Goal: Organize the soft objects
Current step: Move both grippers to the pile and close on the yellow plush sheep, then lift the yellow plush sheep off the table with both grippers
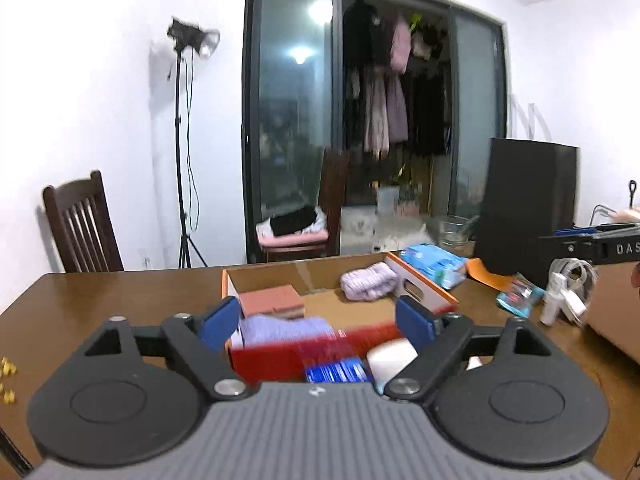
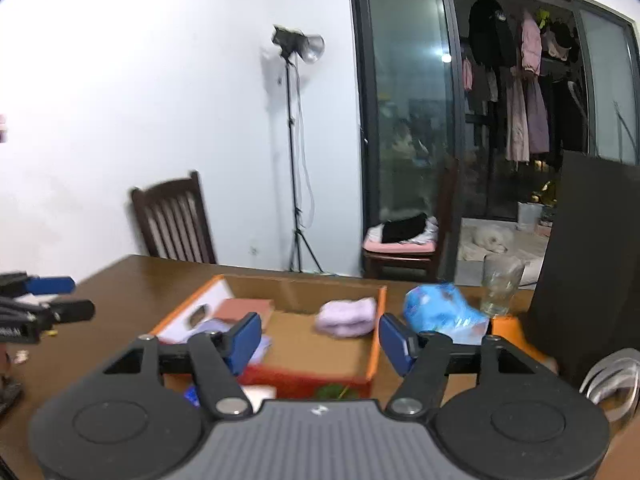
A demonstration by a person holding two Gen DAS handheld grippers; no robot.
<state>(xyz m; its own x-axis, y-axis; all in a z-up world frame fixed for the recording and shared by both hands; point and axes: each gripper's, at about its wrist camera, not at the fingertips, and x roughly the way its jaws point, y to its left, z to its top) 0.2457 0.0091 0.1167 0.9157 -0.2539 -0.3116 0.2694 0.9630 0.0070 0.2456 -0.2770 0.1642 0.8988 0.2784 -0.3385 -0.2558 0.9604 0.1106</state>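
Two grippers raised above table (image 1: 120,300), both spread, nothing between pads: left gripper (image 1: 316,322), right gripper (image 2: 318,344). Just beyond, open cardboard box (image 1: 424,286) with lilac cloth (image 1: 284,330) and pinkish block (image 1: 272,300) at near-left, rolled lilac sock bundle (image 2: 347,316) resting inside at far-right. Blue plastic pack (image 2: 438,312) outside box, by a glass (image 2: 498,284). Likely between placements. Next, probably: reach for blue pack, close gently, lift clear of glass.
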